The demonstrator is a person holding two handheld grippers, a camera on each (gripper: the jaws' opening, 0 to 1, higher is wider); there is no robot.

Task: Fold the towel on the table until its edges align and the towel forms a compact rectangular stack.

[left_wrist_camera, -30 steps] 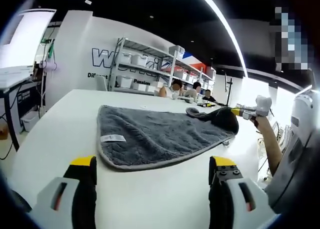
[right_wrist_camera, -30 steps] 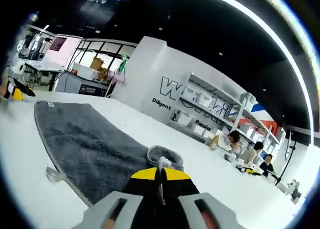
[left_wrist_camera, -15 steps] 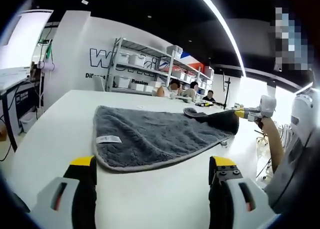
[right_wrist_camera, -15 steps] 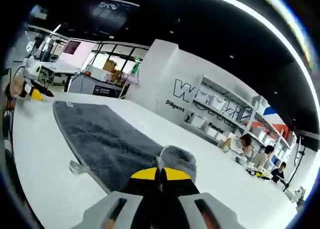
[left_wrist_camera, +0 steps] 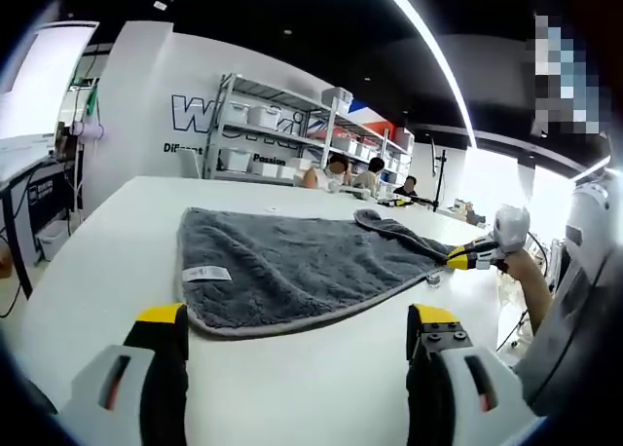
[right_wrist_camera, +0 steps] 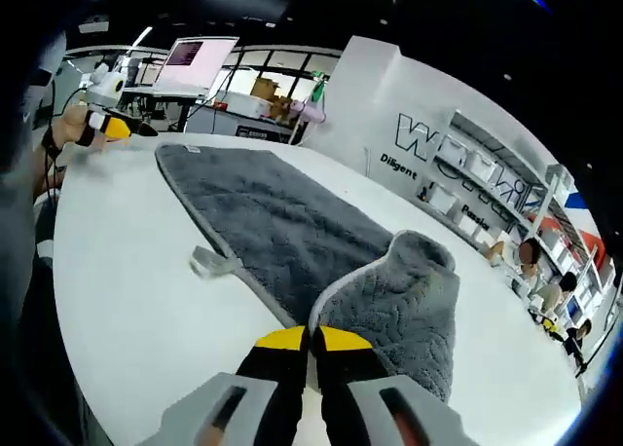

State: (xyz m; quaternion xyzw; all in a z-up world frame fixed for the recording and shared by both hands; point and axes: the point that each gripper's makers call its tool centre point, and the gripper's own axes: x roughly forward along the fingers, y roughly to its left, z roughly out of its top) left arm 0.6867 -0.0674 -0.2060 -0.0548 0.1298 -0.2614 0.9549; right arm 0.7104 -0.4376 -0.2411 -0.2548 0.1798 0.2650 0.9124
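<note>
Since the earlier frame, right hand-held gripper (right_wrist_camera: 310,341) has dropped lower, jaws clamped on the grey towel (right_wrist_camera: 282,222) corner, folded over. Left hand-held gripper (left_wrist_camera: 297,329) wide, empty, short of towel on counter (left_wrist_camera: 107,261). Risk — thin pinch slips, fold skews.

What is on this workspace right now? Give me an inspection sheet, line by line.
Surface: white table, bare around the towel.
Job's things: grey towel lying mostly flat; one corner is lifted and folded back over it. A white label sits near its edge.
Clutter: a small clear tag on the table beside the towel's edge.
Grippers: right hand-held gripper shut on the towel's corner; left hand-held gripper open, hovering short of the towel.
Cables: nothing seen on the table.
Surroundings: shelves with white bins along a lettered wall, seated people beyond the table, a monitor on a desk.
</note>
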